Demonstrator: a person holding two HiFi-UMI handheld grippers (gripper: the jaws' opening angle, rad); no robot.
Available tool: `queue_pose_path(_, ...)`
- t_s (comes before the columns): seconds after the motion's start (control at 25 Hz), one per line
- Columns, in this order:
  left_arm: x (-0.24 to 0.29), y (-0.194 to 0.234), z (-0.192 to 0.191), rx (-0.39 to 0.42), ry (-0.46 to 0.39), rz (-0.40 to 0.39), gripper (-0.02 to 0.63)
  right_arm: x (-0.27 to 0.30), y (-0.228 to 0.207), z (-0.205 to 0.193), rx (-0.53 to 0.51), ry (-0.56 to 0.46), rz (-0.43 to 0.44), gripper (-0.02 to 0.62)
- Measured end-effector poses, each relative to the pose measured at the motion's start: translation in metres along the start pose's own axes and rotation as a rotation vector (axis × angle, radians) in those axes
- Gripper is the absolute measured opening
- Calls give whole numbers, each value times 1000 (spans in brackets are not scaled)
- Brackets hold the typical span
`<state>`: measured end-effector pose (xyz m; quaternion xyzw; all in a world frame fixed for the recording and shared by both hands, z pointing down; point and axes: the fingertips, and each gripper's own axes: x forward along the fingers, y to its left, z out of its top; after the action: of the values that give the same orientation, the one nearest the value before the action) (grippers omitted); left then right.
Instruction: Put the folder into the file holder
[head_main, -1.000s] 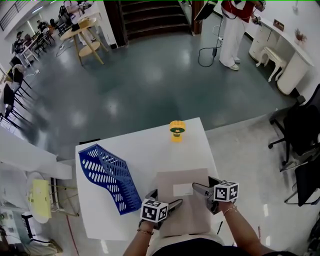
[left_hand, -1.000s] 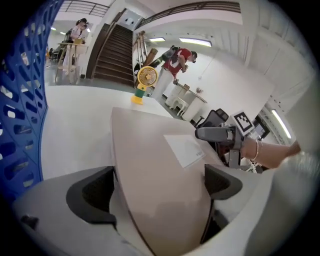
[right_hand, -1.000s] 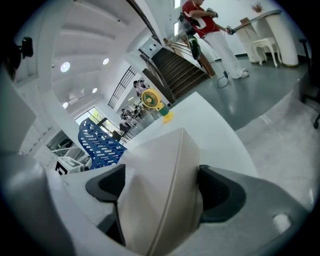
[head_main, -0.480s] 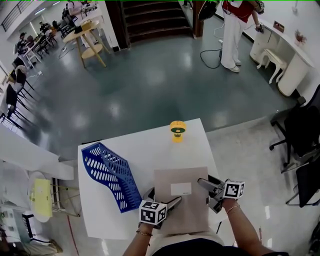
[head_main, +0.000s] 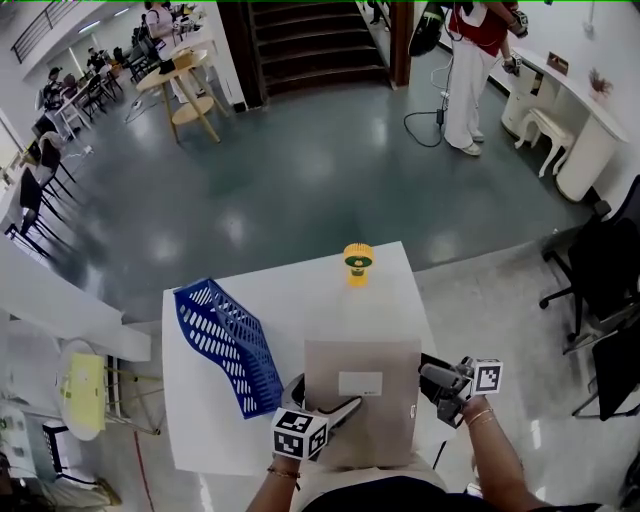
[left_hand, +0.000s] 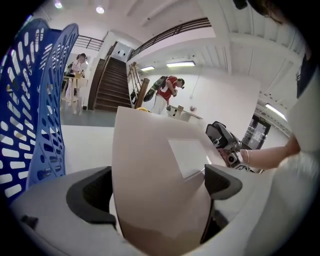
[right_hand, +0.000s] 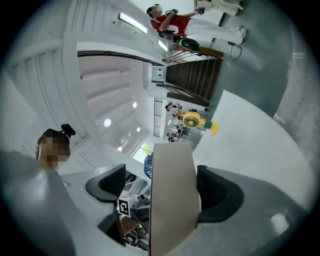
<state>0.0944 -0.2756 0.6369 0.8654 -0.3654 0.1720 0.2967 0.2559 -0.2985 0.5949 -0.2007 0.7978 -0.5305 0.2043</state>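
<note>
The brown folder (head_main: 360, 400) with a white label stands tilted up off the white table (head_main: 280, 290), near the front edge. My left gripper (head_main: 325, 398) is at its lower left corner, and the folder (left_hand: 160, 170) fills the space between the jaws, so it is shut on it. My right gripper (head_main: 437, 385) is at the folder's right edge. There the folder (right_hand: 172, 190) lies against one jaw with a gap to the other, so this gripper is open. The blue mesh file holder (head_main: 225, 345) lies tilted on the table's left, and in the left gripper view the file holder (left_hand: 30, 100) is close by.
A yellow and green toy (head_main: 358, 262) stands at the table's far edge. Black office chairs (head_main: 600, 270) are to the right of the table. A person (head_main: 470, 70) stands far off by a white counter. Stairs rise at the back.
The folder has risen from flat on the table to steeply tilted. My right gripper has slid right, out to the folder's right edge. My left gripper has kept its hold.
</note>
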Motion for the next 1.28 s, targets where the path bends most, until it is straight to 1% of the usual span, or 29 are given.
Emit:
queue_pose_path(0.08, -6, -6, 7, 26, -40, -7, 557, -5, 10, 2, -61, -14, 16, 443)
queue_pose_path(0.2, -17, -17, 22, 87, -110, -11, 557, -9, 38, 5, -179, -38, 40, 442)
queue_pose_path(0.36, -36, -33, 44, 179, -226, -2, 557, -9, 86, 5, -410, -77, 62, 442)
queue_pose_path(0.48, -53, -44, 54, 252, -313, 10, 558, -14, 120, -2, -578, -105, 86, 443)
queue_pose_path(0.56, -65, -51, 53, 293, -377, 14, 557, -18, 138, -13, -648, -110, 100, 442)
queue_pose_path(0.68, -83, -60, 46, 333, -435, 16, 557, -24, 159, -31, -707, -107, 124, 442)
queue_pose_path(0.8, -103, -74, 40, 365, -456, 20, 557, -33, 172, -51, -723, -100, 139, 443)
queue_pose_path(1.0, -133, -88, 21, 399, -457, 31, 557, -41, 191, -85, -765, -80, 120, 442)
queue_pose_path(1.12, -146, -95, 8, 398, -463, 32, 557, -41, 199, -104, -869, -25, 64, 442)
queue_pose_path(1.28, -156, -103, -7, 423, -462, 25, 557, -36, 201, -127, -1059, 91, -77, 442)
